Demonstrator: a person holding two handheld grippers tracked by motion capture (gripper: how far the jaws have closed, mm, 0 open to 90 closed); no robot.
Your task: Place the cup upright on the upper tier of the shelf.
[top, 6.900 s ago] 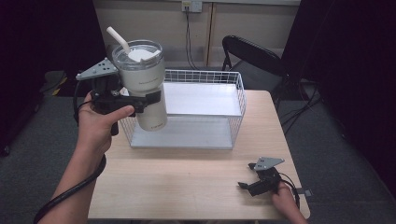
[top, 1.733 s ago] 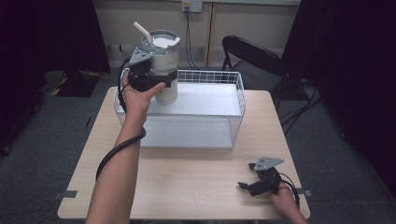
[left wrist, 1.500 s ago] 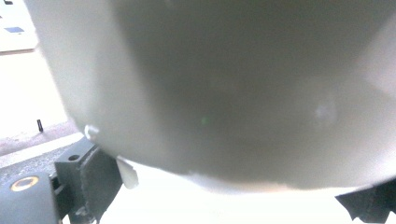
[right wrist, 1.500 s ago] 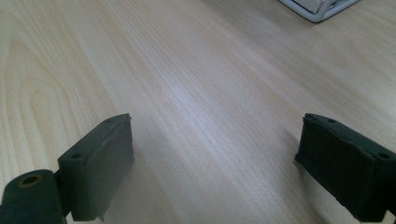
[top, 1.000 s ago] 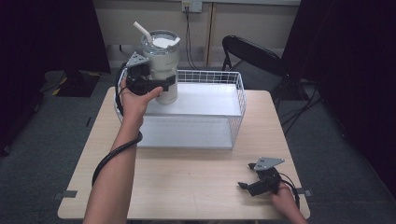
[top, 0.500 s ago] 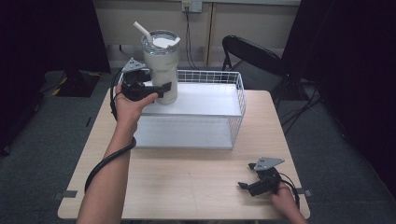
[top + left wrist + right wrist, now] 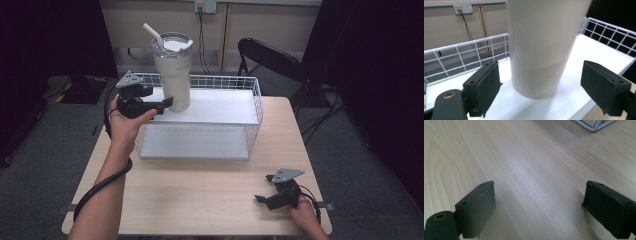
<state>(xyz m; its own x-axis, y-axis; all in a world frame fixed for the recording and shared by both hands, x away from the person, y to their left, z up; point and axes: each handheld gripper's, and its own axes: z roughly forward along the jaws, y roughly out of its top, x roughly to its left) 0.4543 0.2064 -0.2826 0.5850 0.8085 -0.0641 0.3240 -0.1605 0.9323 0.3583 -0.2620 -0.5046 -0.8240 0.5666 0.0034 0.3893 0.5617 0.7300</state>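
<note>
A tall cream tumbler with a clear lid and a straw stands upright on the white top shelf of a wire rack, at its left rear corner. My left gripper is open just to the left of the tumbler's base. In the left gripper view the tumbler rises between and beyond the two spread pads, and neither pad touches it. My right gripper lies on the table at the front right, open, with bare wood between its jaws.
The white wire rack takes up the back middle of the wooden table, with a lower shelf under the top one. A black folding chair stands behind the table at the right. Wall sockets and cables hang at the back.
The left gripper lowered the tumbler onto the rack's top shelf, opened, and drew back to the left. The tumbler now stands free. The right gripper has not moved.
</note>
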